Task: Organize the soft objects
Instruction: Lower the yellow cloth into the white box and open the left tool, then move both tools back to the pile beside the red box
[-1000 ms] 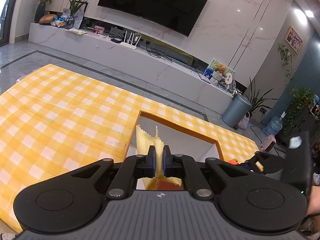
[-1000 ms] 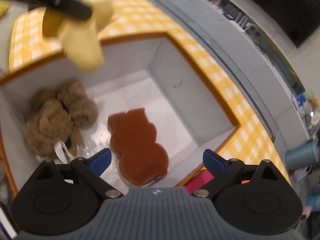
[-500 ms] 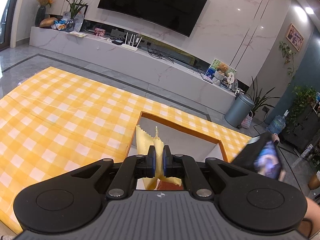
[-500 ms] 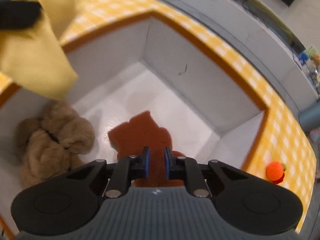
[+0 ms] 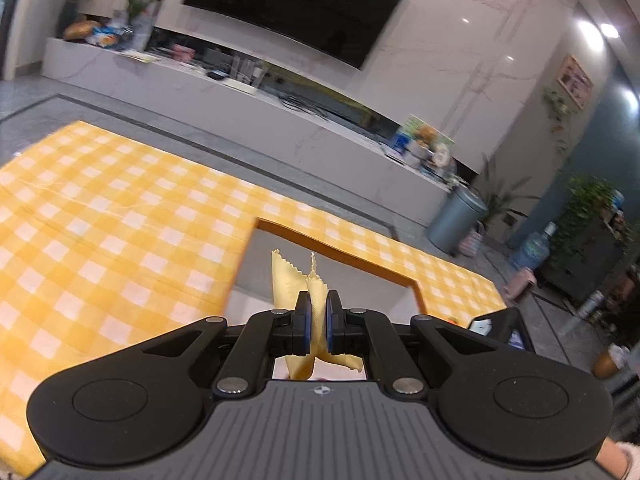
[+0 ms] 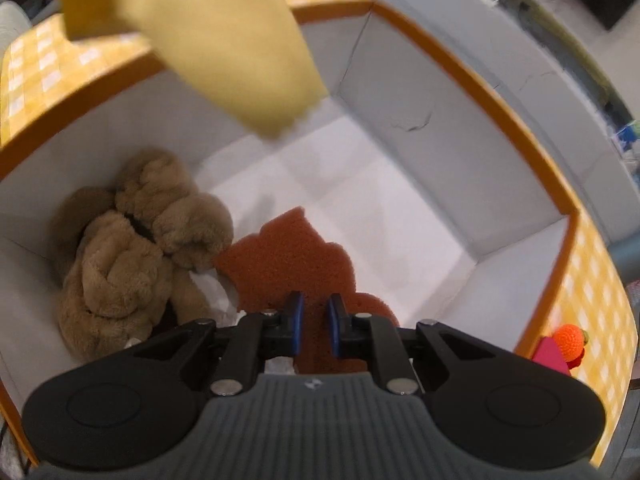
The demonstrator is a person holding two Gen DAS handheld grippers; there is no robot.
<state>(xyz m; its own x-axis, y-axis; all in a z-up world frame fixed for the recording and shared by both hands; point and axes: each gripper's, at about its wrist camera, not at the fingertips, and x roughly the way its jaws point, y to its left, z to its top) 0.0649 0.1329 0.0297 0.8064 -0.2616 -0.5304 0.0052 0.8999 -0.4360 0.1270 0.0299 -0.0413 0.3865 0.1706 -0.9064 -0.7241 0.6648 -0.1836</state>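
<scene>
My left gripper [image 5: 316, 322] is shut on a yellow cloth [image 5: 290, 286] and holds it above the white box with orange rim [image 5: 332, 246]. In the right wrist view the same cloth [image 6: 224, 40] hangs blurred over the box [image 6: 460, 92]. Inside the box lie a brown plush bear [image 6: 132, 248] at the left and a rust-red sponge [image 6: 292, 264] in the middle. My right gripper [image 6: 314, 322] is shut and empty, just above the sponge.
The box sits in a yellow checked tablecloth [image 5: 100, 232]. An orange knitted ball [image 6: 568, 340] and a pink block [image 6: 554, 356] lie on the cloth right of the box. A TV wall and grey bin [image 5: 456, 218] stand beyond.
My right gripper closed empty after being wide open and drew nearer the sponge. The yellow cloth in my left gripper moved further over the box.
</scene>
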